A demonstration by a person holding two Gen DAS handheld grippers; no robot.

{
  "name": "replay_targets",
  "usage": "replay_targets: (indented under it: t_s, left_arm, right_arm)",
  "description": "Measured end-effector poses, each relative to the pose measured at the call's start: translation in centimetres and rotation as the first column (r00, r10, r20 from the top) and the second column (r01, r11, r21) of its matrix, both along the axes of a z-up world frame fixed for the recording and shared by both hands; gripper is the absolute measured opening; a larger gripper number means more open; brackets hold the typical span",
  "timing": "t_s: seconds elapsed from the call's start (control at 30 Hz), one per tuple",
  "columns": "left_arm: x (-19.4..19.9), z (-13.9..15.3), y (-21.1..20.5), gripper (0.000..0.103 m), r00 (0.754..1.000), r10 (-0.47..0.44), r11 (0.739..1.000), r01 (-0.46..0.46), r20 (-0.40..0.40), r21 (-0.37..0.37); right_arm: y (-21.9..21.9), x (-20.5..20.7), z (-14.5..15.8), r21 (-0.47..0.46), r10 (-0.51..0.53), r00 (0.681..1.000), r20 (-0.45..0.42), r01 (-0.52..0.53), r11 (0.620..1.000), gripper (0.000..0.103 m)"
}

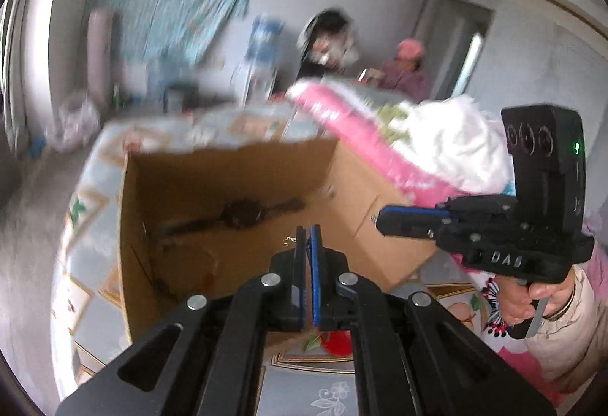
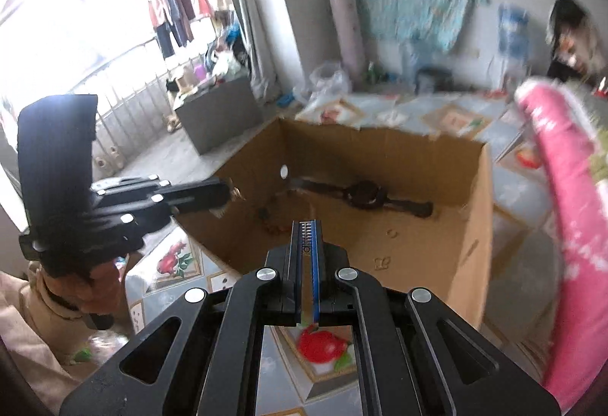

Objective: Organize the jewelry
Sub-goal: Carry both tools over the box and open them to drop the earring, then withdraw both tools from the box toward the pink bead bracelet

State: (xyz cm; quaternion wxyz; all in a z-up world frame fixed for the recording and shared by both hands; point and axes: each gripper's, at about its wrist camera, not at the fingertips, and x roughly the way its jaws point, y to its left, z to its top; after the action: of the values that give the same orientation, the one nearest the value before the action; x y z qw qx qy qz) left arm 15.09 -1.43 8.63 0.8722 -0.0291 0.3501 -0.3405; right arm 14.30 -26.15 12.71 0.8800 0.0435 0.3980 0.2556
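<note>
Patterned cloth covers the table (image 2: 448,119) where an open cardboard box (image 2: 418,157) is seen holding a dark watch (image 2: 364,193) and small jewelry pieces, both left tongs (image 1: 308,231) and right tongs (image 2: 306,226) held together, apparently empty, above it.

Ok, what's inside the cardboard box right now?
Inside the cardboard box: a dark wristwatch on the floor by the far wall, a beaded strand near the left corner and small pale pieces on the bottom. The right gripper hides the near floor.
</note>
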Motion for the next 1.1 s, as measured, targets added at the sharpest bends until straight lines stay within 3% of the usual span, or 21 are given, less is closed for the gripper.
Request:
replay_targets:
  t_s: [0.1,0.27,0.47,0.53,0.67,0.83,0.93,1.1]
  left_arm:
    - [3.1,-1.8,-0.4,0.002,0.987,-0.001,1.000,-0.002,-0.160,-0.019]
    - [5.5,-4.4,-0.8,0.002,0.946,0.003,1.000,-0.005,-0.323,-0.008]
    - [6.3,-6.5,-1.2,0.003,0.910,0.034,0.999,-0.018,-0.412,0.042]
    - [6.5,-6.8,-1.0,0.005,0.905,0.043,0.998,-0.024,-0.423,0.050]
    - [6.4,-6.8,-0.8,0.021,0.911,0.049,0.998,-0.027,-0.410,0.059]
    - [6.3,-6.2,-0.3,0.021,0.920,0.066,0.997,-0.049,-0.386,0.055]
    - [5.8,-5.2,0.3,0.021,0.932,0.073,0.997,-0.068,-0.355,0.028]
    - [3.9,-2.7,1.6,0.022,0.966,0.088,0.995,-0.096,-0.244,-0.020]
  right_arm:
    - [0.2,3.4,-1.0,0.008,0.030,0.993,-0.111,-0.029,1.000,0.002]
    - [1.6,7.6,-2.4,0.005,0.058,0.968,-0.243,-0.059,0.998,0.002]
    - [2.7,10.3,-3.9,-0.020,0.068,0.949,-0.308,-0.078,0.997,0.006]
    - [2.5,10.4,-3.9,-0.020,0.061,0.950,-0.307,-0.071,0.997,0.006]
    - [1.9,10.8,-3.8,-0.004,0.038,0.952,-0.303,-0.041,0.999,0.007]
    - [0.4,9.5,-2.1,0.017,0.008,0.967,-0.255,-0.004,1.000,0.012]
    - [-0.8,8.1,-0.4,0.047,-0.009,0.981,-0.196,0.019,0.999,0.020]
    - [-3.9,4.2,3.1,0.144,-0.057,0.995,-0.081,0.068,0.987,0.031]
